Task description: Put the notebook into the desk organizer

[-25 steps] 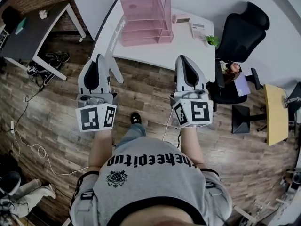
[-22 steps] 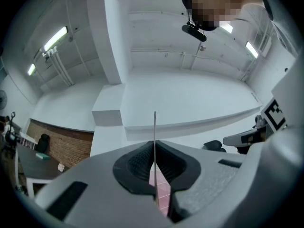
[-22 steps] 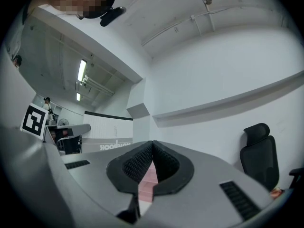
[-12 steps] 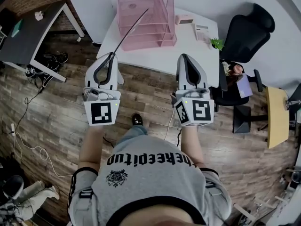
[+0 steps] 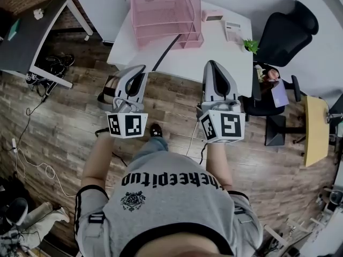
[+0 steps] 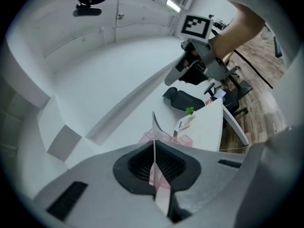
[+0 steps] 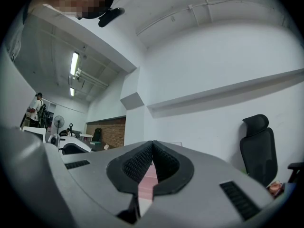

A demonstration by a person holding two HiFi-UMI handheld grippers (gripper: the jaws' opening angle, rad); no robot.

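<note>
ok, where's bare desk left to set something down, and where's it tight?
Bare: the white desk strip between the pink organizer and the near edge, ahead of the right gripper. Tight: back right corner, with a small pink box, a white keypad device and a plant. The notebook in the left gripper crosses the left front.

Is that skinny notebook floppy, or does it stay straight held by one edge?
Probably fairly stiff: the notebook sticks out straight from the left gripper, pinched at one end only, without drooping. It looks thin, so likely light. Its far corner curves a little, so it may bend if pushed.
</note>
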